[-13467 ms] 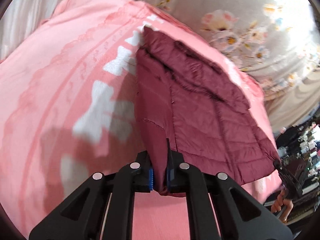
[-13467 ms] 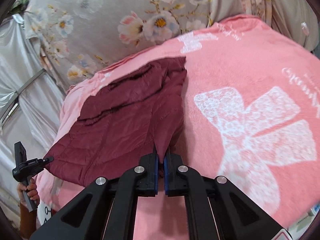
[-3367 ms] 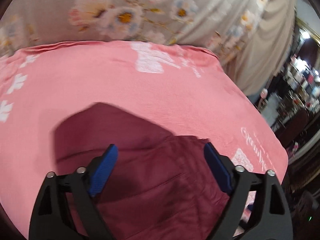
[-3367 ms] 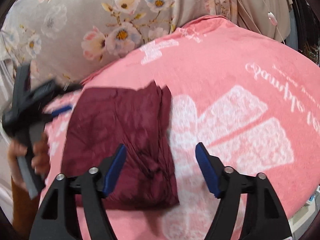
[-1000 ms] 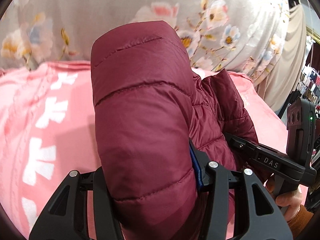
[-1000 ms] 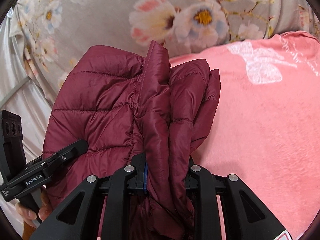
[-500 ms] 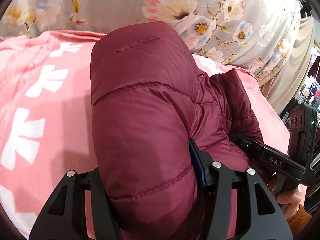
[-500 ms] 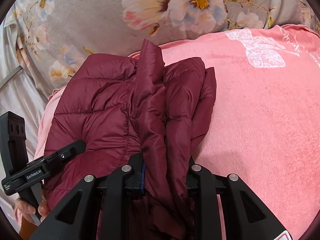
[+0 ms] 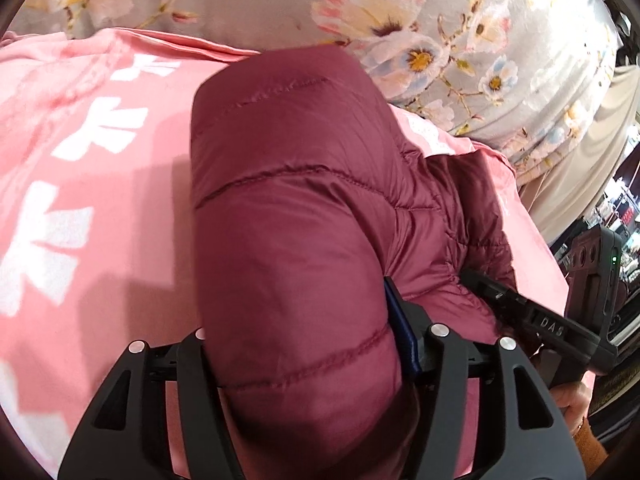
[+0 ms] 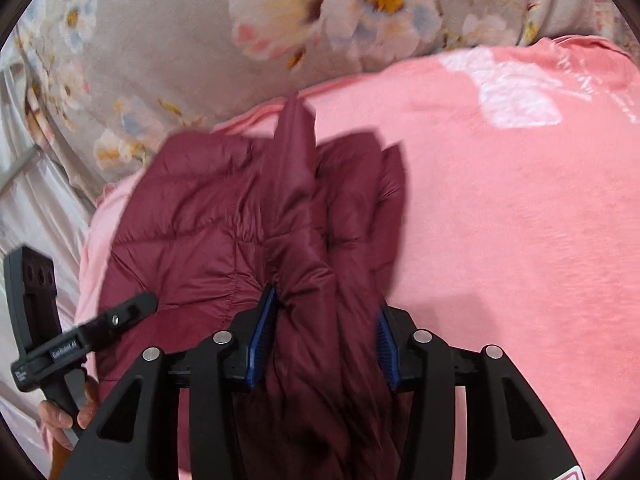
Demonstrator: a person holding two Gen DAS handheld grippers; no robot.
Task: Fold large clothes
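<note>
On the pink blanket near its far edge, I set the folded maroon puffer jacket down; both tongs, left tongs and right tongs, have just been spreading around it, releasing.

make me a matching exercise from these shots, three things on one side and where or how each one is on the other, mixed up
Things:
1. maroon quilted puffer jacket
2. pink fleece blanket with white prints
3. grey flowered cloth

Place or state:
a. spread out flat underneath
b. at the back, past the far edge
c. bunched into thick folds

Pairs: 1-c, 2-a, 3-b
</note>
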